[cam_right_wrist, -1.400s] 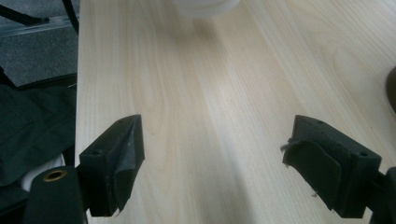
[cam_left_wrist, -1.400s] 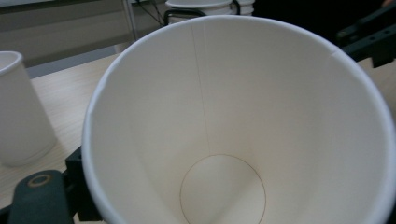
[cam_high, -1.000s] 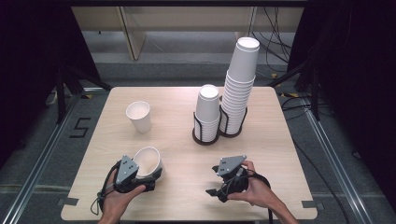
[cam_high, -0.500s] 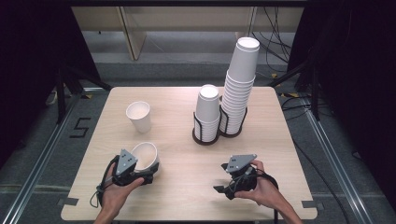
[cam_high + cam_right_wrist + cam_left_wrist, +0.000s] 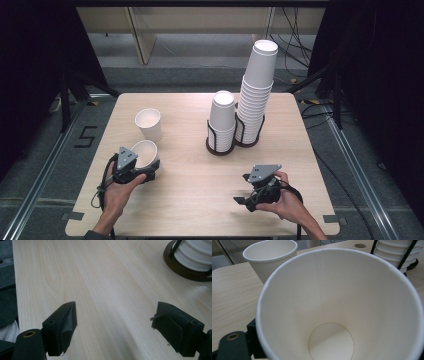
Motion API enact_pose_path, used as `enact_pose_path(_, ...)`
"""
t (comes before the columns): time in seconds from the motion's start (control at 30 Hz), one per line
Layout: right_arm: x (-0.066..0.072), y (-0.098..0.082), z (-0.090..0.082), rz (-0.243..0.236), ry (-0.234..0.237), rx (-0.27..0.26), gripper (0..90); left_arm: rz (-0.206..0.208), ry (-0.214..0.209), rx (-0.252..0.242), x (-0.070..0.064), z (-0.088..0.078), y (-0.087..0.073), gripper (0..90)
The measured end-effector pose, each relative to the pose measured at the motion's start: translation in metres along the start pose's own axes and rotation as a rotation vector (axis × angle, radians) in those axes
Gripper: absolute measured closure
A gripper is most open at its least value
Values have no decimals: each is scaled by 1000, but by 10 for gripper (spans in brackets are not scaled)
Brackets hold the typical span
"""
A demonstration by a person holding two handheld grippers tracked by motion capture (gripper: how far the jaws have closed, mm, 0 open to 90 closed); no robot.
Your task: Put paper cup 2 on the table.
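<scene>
We hold a cup [image 5: 145, 151] pinched in our left tongs [image 5: 145, 172] near-left above the tabletop [image 5: 190, 200], beside another cup [image 5: 148, 123], right tongs [image 5: 245, 200] spread, empty, near-right.

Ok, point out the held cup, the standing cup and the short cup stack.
held cup [image 5: 332, 315], left gripper view, inner wall
standing cup [image 5: 148, 120], high view, rim opening
short cup stack [image 5: 222, 117], high view, side

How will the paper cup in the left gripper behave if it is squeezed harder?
The held paper cup looks thin-walled, so it would probably dent or go oval. It seems very light, as the left gripper carries it tilted. Set down near the upright cup, it might tip easily.
</scene>
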State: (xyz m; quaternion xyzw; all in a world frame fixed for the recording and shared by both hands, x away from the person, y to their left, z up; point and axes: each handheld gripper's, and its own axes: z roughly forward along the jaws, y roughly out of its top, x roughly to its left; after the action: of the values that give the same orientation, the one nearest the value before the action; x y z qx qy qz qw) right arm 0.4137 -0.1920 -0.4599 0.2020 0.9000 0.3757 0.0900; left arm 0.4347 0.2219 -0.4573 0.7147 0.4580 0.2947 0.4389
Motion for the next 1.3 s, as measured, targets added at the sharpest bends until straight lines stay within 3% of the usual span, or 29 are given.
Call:
enact_pose_path(0.03,1,0,-1,20,7,10,191,2,-4,-2,2,3,1,133)
enact_pose_path(0.13,-1,-2,-1,6,5,3,192,2,7,12,5,9,5,133)
enact_pose_path(0.23,-1,-3,-3,23,3,7,195,24,30,18,9,14,9,133)
enact_pose_path(0.4,0,-5,-2,23,5,14,196,-2,35,36,20,24,13,132)
enact_pose_path(0.47,-1,-5,-2,18,7,10,196,-2,55,54,24,27,14,132)
enact_pose_path(0.57,-1,-6,-3,32,2,10,197,-12,59,54,29,30,14,132)
enact_pose_path(0.7,-2,-7,-2,18,3,7,196,-11,65,62,32,32,16,132)
enact_pose_path(1.0,-1,-8,-3,33,1,15,197,-2,72,91,35,40,15,132)
enact_pose_path(1.3,-2,-9,-3,17,8,13,197,2,75,102,35,47,13,131)
